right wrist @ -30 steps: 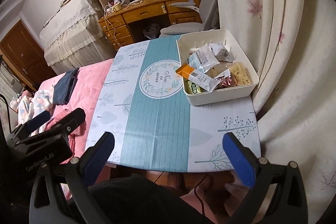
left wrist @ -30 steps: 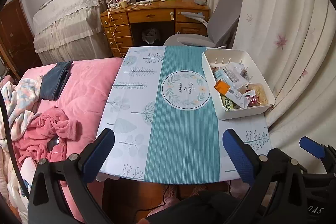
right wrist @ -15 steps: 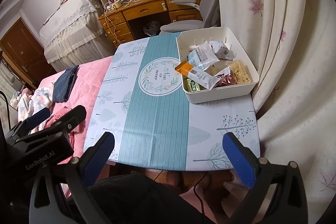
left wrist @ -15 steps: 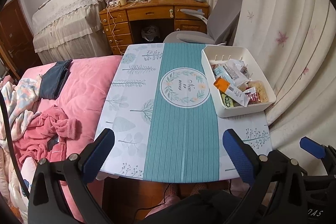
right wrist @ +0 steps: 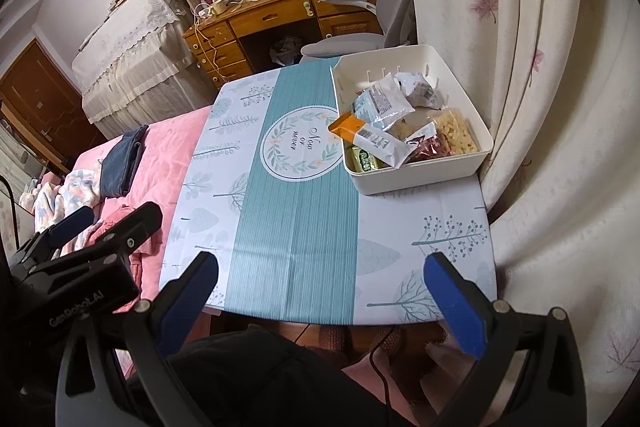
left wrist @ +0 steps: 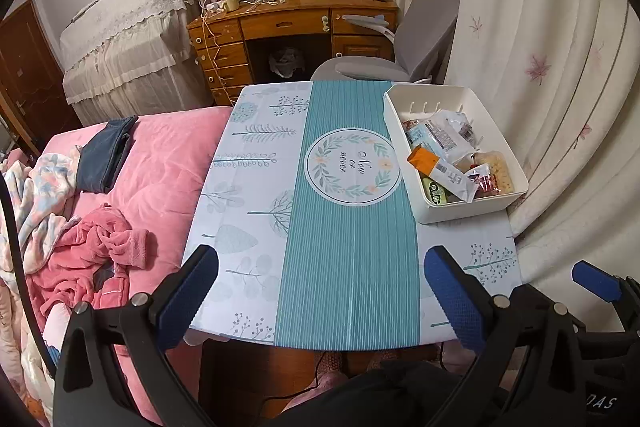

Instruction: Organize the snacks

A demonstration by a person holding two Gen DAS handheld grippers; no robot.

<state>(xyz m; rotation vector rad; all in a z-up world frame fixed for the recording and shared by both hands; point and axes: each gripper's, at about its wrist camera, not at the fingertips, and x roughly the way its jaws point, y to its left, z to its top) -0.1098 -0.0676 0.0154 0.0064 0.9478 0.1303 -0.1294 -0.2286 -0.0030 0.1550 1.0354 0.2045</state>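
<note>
A white bin (left wrist: 500, 203) (right wrist: 424, 179) stands at the table's far right corner, holding several snack packs, among them an orange-and-white pack (left wrist: 440, 169) (right wrist: 366, 135) and a blue-white packet (left wrist: 434, 137) (right wrist: 382, 103). My left gripper (left wrist: 320, 291) hovers open above the table's near edge, with nothing between its blue pads. My right gripper (right wrist: 320, 291) is also open and empty, held back over the near edge. The left tool's body (right wrist: 80, 259) shows at the left of the right wrist view.
The table (left wrist: 348, 267) wears a teal-and-white leaf-print cloth. A pink bed (left wrist: 152, 163) with clothes lies along its left side. A grey chair (left wrist: 400, 55) and wooden desk (left wrist: 288, 27) stand behind; a cream curtain (left wrist: 560, 67) hangs close on the right.
Both grippers have drawn back and up a little from the table, so the bin and table look slightly farther away. Both stay open and empty.
</note>
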